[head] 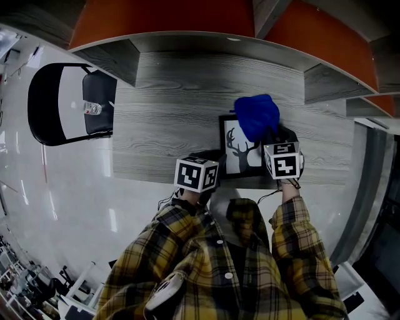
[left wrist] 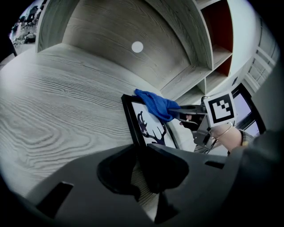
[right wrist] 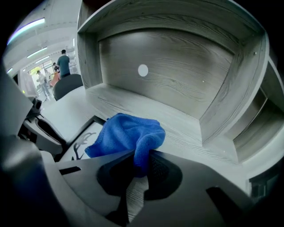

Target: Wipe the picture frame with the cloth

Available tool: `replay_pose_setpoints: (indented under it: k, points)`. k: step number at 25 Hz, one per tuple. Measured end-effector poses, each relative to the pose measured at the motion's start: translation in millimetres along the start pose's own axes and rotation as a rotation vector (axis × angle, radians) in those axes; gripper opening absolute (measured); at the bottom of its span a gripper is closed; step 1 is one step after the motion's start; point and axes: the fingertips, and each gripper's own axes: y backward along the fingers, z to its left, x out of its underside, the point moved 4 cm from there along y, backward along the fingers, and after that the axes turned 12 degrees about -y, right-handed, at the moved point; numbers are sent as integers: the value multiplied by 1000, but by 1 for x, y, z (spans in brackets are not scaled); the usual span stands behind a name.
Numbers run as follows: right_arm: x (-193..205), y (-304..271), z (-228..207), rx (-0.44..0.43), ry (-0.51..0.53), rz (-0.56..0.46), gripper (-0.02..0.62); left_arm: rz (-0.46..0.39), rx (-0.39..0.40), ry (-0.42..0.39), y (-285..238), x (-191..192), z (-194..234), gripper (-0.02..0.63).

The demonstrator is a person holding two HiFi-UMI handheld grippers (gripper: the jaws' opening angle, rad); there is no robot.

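A black picture frame [head: 232,164] with a deer silhouette lies flat on the grey wooden desk [head: 169,119], near its front edge. A bunched blue cloth [head: 257,115] rests on the frame's far right part, and my right gripper [head: 272,135] is shut on it. In the right gripper view the cloth [right wrist: 126,135] bulges out from between the jaws, over the frame [right wrist: 82,144]. My left gripper [head: 211,160] is at the frame's near left corner. In the left gripper view its jaws [left wrist: 141,148] are shut on the frame's black edge [left wrist: 133,122]. The cloth [left wrist: 155,104] and the right gripper [left wrist: 188,114] show beyond.
A black office chair [head: 69,103] stands left of the desk. Shelf compartments with grey walls and orange panels [head: 169,19] rise behind the desk. A white round dot [right wrist: 142,70] marks the back panel. People [right wrist: 64,62] stand far off at the left.
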Motion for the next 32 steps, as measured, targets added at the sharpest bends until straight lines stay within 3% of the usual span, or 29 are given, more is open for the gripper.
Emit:
replay_pose_setpoints:
  k: [2,8,12,17,20,32]
  points:
    - [-10,12,15,-62,-33,-52,41,1,2,-1,0,0,0,80]
    - [-50,54,91,-371,-199,-185,41,-1,3,4,0,-1,-1,78]
    - [-49,52,122,-493,-319,-153,41,0,0,8,-1,2,0,80]
    - [3,19,127,-391,-158,41,41,-6,4,1,0,-1,-1,80]
    - [26,10,119,-323,-66,95,41,-7,4,-1,1,-1,0,80]
    - [48,15,61,-184,-103,98,41,-2,9,13,0,3,1,80]
